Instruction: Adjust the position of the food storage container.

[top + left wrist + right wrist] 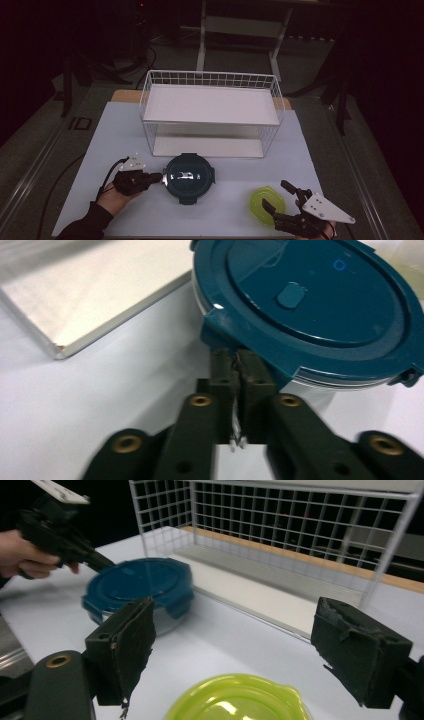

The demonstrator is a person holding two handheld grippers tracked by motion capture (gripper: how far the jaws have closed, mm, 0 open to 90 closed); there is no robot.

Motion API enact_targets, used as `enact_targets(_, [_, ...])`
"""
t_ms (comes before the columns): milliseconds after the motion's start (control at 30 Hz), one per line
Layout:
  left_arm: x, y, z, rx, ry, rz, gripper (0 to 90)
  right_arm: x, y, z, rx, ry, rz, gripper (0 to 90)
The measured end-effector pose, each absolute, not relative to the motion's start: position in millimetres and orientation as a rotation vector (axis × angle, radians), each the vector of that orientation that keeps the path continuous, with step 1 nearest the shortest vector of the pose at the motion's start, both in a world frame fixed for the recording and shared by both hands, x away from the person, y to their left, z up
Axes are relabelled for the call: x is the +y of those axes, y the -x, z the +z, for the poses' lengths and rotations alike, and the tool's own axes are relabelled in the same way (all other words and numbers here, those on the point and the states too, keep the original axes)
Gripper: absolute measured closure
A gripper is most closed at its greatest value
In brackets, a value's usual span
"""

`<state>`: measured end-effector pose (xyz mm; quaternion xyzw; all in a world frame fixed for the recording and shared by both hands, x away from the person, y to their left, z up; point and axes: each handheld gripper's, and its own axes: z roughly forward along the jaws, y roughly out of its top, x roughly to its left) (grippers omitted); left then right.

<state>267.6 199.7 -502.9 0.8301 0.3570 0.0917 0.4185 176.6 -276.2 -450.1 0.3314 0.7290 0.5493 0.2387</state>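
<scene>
A round clear container with a dark teal lid (190, 177) (310, 300) (135, 582) sits on the white table in front of the wire rack. My left gripper (159, 176) (236, 357) (107, 565) is at its left side. Its jaws stand pressed almost together with nothing visible between them, and their tips rest against a lid clip (220, 335). A lime-green round lidded container (261, 197) (240, 700) lies near the front right. My right gripper (276, 194) (242, 645) hovers over it, wide open, one jaw on each side, and the pads are clear of it.
A white wire rack (210, 80) (300, 510) with two white shelves stands at the back middle of the table; its lower board (75, 295) lies just behind the teal container. The white table surface (235, 220) ends close in front of both hands.
</scene>
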Motion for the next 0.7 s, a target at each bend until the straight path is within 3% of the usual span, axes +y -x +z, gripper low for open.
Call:
enact_targets(67, [203.8,-267.0,-500.8,0.905,-2.059,0.213,72.6,-275.8,-176.8,-451.3,2.006,-0.920,1.510,17.1])
enact_targets(333, [207.3,-252.8,-484.1,0.866,-2.002,0.150,12.7,-267.0,-175.2,-451.3,2.016,-0.821,1.490,17.0])
enact_targets(400, [206.9,-250.3,-480.3,0.845,-1.994,0.107,4.9,-265.1,-174.3,-451.1,2.024,-0.814,1.492,18.3])
enact_targets(433, [206.0,-248.4,-477.3,0.838,-1.995,0.085,1.1,-263.8,-174.3,-449.9,2.027,-0.802,1.504,18.3])
enact_targets(700, [204.2,-239.4,-452.1,0.836,-1.905,0.113,1.1,-250.9,-179.0,-434.2,2.073,-0.773,1.504,12.8])
